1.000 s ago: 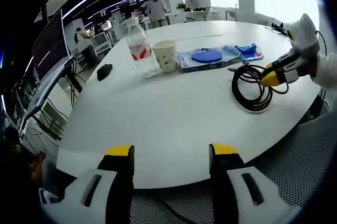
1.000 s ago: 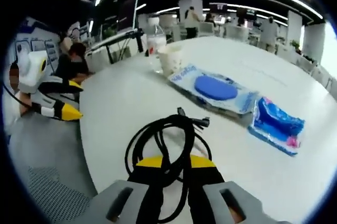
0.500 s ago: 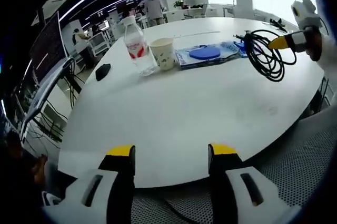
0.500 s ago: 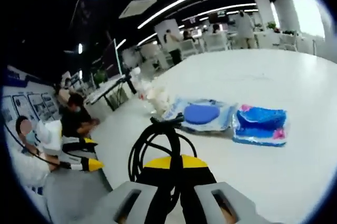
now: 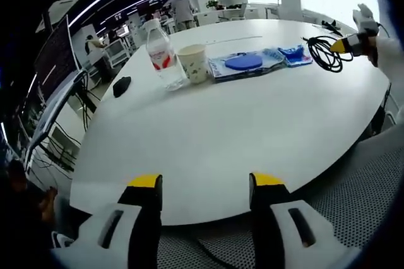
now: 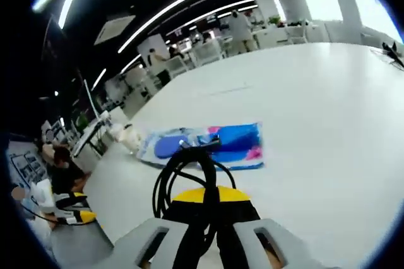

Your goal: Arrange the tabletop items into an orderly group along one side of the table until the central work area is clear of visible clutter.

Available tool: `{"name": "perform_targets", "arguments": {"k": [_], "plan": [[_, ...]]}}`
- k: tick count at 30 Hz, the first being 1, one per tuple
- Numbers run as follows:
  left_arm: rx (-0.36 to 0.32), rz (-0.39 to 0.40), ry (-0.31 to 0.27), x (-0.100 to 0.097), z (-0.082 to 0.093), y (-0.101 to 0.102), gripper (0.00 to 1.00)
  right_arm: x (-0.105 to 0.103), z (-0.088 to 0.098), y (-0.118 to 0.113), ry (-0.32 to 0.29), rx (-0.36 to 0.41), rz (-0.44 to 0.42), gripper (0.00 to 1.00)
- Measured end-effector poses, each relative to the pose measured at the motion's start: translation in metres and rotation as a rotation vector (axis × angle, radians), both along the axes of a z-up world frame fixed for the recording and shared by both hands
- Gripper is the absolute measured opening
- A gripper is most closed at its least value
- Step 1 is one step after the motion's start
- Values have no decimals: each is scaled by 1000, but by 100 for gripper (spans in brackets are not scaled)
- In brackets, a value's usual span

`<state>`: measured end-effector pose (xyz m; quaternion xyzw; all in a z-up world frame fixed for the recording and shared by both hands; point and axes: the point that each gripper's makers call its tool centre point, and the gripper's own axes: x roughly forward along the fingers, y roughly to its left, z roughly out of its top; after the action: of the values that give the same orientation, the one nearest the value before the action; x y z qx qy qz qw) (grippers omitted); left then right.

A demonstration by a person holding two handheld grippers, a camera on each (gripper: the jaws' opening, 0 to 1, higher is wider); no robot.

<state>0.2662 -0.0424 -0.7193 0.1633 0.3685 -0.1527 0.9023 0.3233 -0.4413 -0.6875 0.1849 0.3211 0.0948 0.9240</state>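
From the clear plastic water bottle [image 5: 161, 54] and paper cup [image 5: 193, 64] across to the blue packets [image 5: 255, 63], our idle left tool [image 5: 203, 184] gapes while our right tool [image 6: 205, 194] pinches the coiled black cable [image 6: 187, 174] aloft beyond them, where loose loops may snag the row.

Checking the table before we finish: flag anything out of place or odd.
The black mouse lies alone near the table edge, apart from the bottle, cup and packets row. The cable coil is clamped in the right gripper.
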Motion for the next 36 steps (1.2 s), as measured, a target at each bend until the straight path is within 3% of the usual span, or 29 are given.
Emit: {"name": "perform_targets", "arguments": {"k": [6, 12, 15, 26, 30, 36], "plan": [[0, -1, 4, 0, -1, -1, 56, -1, -9, -2, 28, 23, -26, 0], [-2, -4, 9, -1, -2, -1, 56, 0, -32, 5, 75, 9, -12, 0], [-6, -6, 2, 0, -1, -2, 57, 3, -32, 7, 67, 13, -14, 0], [-1, -8, 6, -1, -2, -2, 57, 3, -41, 13, 90, -159, 85, 6], [0, -8, 6, -1, -2, -1, 57, 4, -44, 13, 82, -145, 80, 10], [-1, -12, 6, -1, -1, -2, 57, 2, -52, 18, 90, -227, 153, 19]]}}
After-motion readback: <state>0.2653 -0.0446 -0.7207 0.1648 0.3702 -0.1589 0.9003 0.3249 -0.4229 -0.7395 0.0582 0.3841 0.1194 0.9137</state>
